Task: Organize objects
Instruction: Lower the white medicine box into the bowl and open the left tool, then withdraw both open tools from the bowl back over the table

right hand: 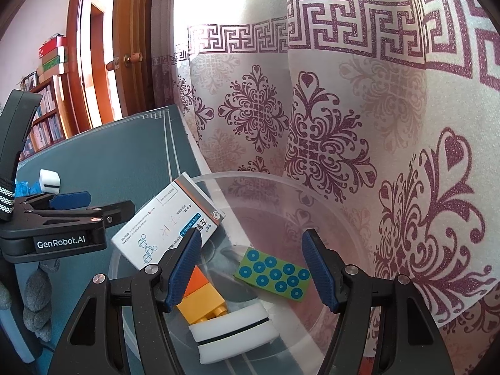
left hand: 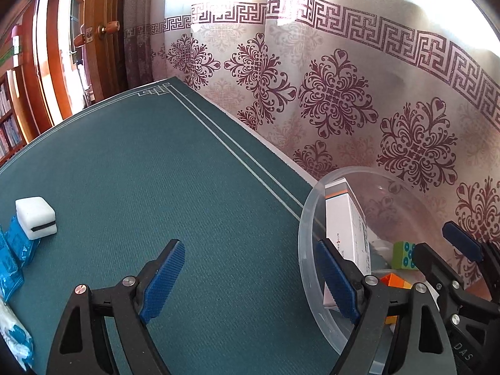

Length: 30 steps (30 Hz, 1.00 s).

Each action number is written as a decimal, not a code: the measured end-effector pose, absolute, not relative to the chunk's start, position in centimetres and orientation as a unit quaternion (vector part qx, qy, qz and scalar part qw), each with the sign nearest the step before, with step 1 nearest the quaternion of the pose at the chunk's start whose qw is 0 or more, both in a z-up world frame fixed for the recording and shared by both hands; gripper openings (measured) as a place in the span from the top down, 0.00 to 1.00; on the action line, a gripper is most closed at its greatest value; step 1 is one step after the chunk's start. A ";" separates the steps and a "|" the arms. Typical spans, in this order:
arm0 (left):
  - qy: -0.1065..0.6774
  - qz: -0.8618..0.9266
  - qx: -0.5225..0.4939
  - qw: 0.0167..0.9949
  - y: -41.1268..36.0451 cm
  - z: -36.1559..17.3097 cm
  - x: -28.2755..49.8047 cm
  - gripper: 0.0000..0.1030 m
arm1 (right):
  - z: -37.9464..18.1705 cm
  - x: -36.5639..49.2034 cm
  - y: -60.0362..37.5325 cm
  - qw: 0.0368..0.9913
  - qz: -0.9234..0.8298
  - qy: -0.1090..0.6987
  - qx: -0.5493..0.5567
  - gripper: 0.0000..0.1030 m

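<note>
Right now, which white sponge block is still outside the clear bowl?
The white sponge on the green mat beside the blue packets; the other sponge lies inside the bowl.

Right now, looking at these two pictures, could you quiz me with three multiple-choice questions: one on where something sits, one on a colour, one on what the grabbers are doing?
1. Where does the green block with blue dots lie?
A. on the green mat
B. inside the clear bowl
C. on the bookshelf

2. What colour are the packets beside the white sponge on the mat?
A. blue
B. red
C. yellow

3. How is the right gripper over the bowl?
A. shut on the white box
B. shut on the sponge
C. open, holding nothing

Answers: 1 B, the bowl's rim encloses it. 2 A, they show bright blue. 3 C, its pads stand wide apart.
</note>
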<state>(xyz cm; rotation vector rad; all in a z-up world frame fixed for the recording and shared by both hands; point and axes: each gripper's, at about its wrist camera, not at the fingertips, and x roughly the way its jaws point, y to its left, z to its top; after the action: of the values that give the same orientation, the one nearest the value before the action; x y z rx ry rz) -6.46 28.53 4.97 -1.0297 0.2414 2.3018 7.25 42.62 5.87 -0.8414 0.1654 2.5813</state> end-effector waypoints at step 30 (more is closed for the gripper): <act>0.068 0.892 -0.375 0.245 22.5 5.5 -4.7 0.05 | 5.7 7.3 39.3 0.165 0.940 0.044 -0.296 0.33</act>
<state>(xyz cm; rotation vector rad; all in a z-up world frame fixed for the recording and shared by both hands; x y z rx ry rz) -4.69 22.52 5.49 -1.0227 0.1866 2.4345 7.35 39.33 5.70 -0.8436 0.1265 2.6778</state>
